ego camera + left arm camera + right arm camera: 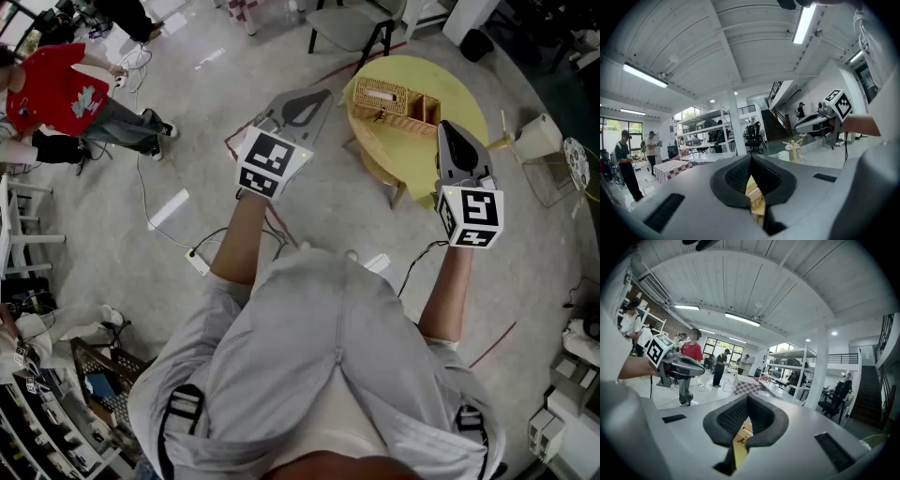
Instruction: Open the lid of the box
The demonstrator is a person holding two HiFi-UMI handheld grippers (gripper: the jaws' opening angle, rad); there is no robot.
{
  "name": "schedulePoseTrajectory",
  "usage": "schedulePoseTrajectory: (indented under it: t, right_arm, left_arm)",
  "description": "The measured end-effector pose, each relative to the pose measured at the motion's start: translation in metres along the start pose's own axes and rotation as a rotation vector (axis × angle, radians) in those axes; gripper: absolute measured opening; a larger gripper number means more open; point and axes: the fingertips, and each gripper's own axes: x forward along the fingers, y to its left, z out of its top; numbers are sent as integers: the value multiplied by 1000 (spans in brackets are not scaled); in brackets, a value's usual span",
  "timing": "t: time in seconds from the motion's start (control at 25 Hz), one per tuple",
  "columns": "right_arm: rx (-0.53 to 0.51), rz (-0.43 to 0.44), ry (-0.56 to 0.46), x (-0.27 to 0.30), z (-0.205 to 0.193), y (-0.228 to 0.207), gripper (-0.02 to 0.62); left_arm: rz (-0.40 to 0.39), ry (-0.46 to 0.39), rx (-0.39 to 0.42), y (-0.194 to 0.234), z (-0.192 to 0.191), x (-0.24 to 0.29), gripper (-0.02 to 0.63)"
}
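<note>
Left claw (751,171): pressed together, nothing pinched. Only a thin slit shows under the pads, with a sliver of wicker through it. Right claw (746,420): same, pressed together and empty, with wicker and yellow showing in its slit.

Box (386,101): wicker, on the round yellow table (412,67). It sits ahead of both claws, in the gap between their tips and nearer the right one. Neither claw touches it.

In the way:
- The right claw hangs over the table's near-right rim.
- A chair (352,23) stands just beyond the table.
- A white object (539,136) is on the floor to the right of the right claw; can't tell what it is.
- Cables (150,202) and a power strip (197,262) lie on the floor behind and left of the left claw.
- A person in red (61,89) is far left, well apart.

Hard to see:
- The lid seam is too small to make out.
- The right claw covers part of the table's rim.
- Each gripper view sees the box only through the slit, with the claw body blocking the rest.
- Each gripper view also catches the other claw off to the side.

Room: bare floor ahead of the left claw up to the table's edge. The table top around the box is mostly bare.
</note>
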Motion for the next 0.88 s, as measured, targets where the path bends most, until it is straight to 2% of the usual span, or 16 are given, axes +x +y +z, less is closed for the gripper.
schedulePoseTrajectory:
  t: [0.2, 0.32, 0.52, 0.68, 0.88]
  right_arm:
    - [3, -4, -24, -3, -1, -9, 23]
    - [54, 3, -67, -7, -2, -16, 23]
    - [113, 80, -92, -12, -12, -25, 23]
    - [122, 124, -86, -14, -23, -33, 23]
    - [114, 160, -58, -7, -43, -29, 23]
  left_arm:
    - [-11, -9, -1, -11, 5, 5, 28]
    - [-1, -9, -1, -19, 5, 10, 28]
    - [42, 28, -2, -26, 1, 16, 28]
    - [85, 43, -24, -33, 4, 15, 28]
    - [115, 82, -32, -37, -17, 13, 28]
